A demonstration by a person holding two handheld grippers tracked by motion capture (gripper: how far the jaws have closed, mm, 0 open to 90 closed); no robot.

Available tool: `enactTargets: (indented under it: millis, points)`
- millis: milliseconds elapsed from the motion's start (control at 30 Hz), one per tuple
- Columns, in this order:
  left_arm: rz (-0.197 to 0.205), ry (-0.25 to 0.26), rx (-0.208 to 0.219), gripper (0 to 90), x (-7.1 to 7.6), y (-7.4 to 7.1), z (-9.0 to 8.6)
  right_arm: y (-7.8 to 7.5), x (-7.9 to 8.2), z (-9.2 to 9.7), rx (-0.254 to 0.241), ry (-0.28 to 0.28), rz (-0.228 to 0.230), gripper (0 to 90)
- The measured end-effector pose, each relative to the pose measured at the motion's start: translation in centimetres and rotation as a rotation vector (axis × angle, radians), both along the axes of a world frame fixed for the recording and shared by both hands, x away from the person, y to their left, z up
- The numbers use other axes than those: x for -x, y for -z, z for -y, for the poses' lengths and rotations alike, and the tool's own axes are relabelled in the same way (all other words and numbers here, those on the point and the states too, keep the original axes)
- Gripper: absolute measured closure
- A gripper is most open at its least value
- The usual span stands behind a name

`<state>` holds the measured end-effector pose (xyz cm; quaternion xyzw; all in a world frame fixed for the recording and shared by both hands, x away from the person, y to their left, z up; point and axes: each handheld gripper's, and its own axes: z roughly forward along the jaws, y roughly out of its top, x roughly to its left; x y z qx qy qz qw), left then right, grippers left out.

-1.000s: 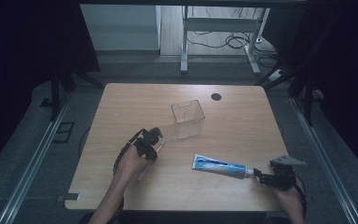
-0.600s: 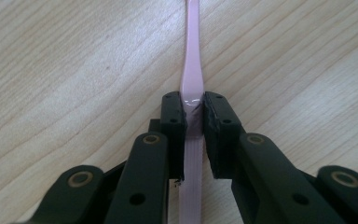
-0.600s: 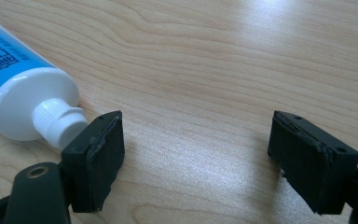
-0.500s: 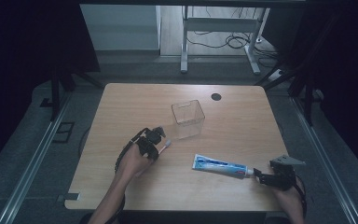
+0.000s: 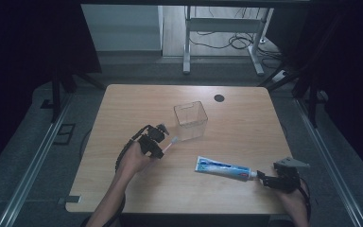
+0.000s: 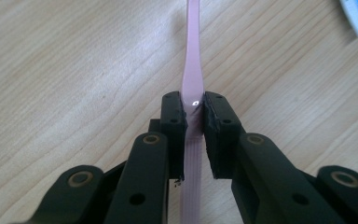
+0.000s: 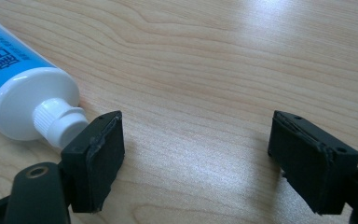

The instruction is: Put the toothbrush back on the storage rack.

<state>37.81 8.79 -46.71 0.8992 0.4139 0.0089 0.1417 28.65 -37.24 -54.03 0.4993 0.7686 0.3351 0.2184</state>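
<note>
A pink toothbrush (image 6: 192,79) is clamped by its handle between the jaws of my left gripper (image 6: 193,105), its head end pointing away over the wood. From above, the left gripper (image 5: 157,142) holds the toothbrush (image 5: 169,144) just left of a clear plastic box (image 5: 190,120). A blue and white toothpaste tube (image 5: 222,168) lies flat at the front right. My right gripper (image 5: 264,178) rests open at its cap end. Up close, the tube (image 7: 14,88) has its white cap beside the left pad of the right gripper (image 7: 196,135), not between the pads.
The wooden table (image 5: 246,118) has a small black round hole (image 5: 219,98) near its far edge. Dark floor, metal rails and a desk frame with cables surround the table. The right gripper sits close to the table's front right corner.
My left gripper has edged slightly toward the clear box with the toothbrush in it. The right gripper and the tube have stayed where they were.
</note>
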Motion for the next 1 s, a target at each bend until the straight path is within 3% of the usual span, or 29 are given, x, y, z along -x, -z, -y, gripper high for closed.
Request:
enactTargets:
  millis: [400,1000]
  points:
    - [0.045,0.015,0.037,78.9,0.1,-2.4,0.4,0.0,0.0,0.0,-0.001,0.001,-0.001,18.2]
    - [0.124,0.039,0.059,79.0,-0.8,-6.4,1.6,0.0,0.0,0.0,-0.002,0.001,-0.001,18.0]
